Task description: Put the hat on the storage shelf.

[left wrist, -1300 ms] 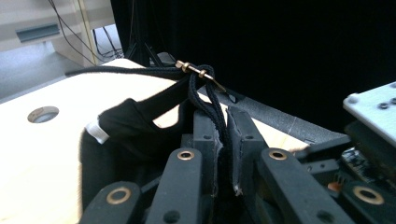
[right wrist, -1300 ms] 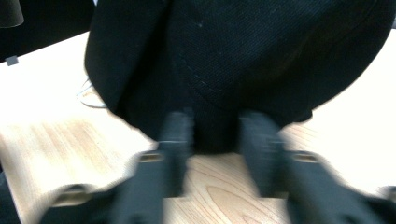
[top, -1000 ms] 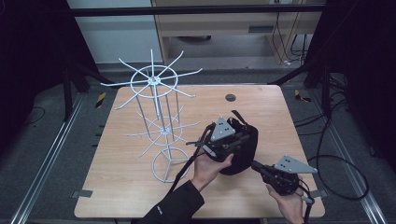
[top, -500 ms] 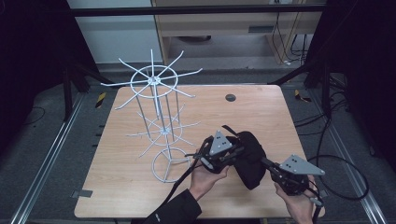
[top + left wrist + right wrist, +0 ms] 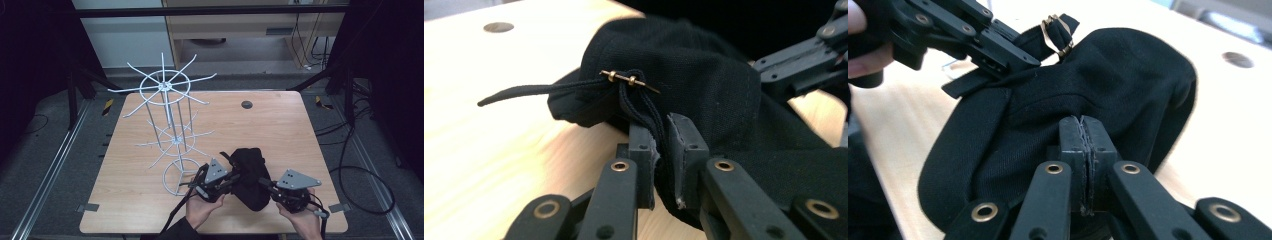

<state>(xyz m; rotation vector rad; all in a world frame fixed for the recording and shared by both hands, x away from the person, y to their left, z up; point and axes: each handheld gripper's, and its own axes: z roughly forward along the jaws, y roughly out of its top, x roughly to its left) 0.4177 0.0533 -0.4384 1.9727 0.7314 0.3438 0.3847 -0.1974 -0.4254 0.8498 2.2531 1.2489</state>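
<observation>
Black fabric cap (image 5: 251, 176) with a strap and brass buckle lies on the light wooden worktop (image 5: 280, 130), near the front edge and slightly right of centre, held from both sides. Left gripper (image 5: 231, 180) sits at the cap's left side; in the left gripper view its jaws are nearly closed, pinching the black adjustment strap (image 5: 644, 107) and the fabric edge just below the small brass buckle (image 5: 626, 79). The strap's loose end trails left across the wood. Right gripper (image 5: 267, 183) sits at the cap's right side; in the right gripper view its jaws are pressed together on a fold of the cap's black cloth (image 5: 1083, 107), with the left gripper's linkage and the buckle visible beyond the crown. Each gripper is held in a hand entering from the near edge, and each carries a grey three-cornered plate on top. White wire display rack (image 5: 170, 125) with two tiers of radiating arms and a ring base stands upright on the worktop's left half, its base just left of the left gripper. Small dark round disc (image 5: 246, 104) lies at the far side of the worktop, well apart from the cap.
</observation>
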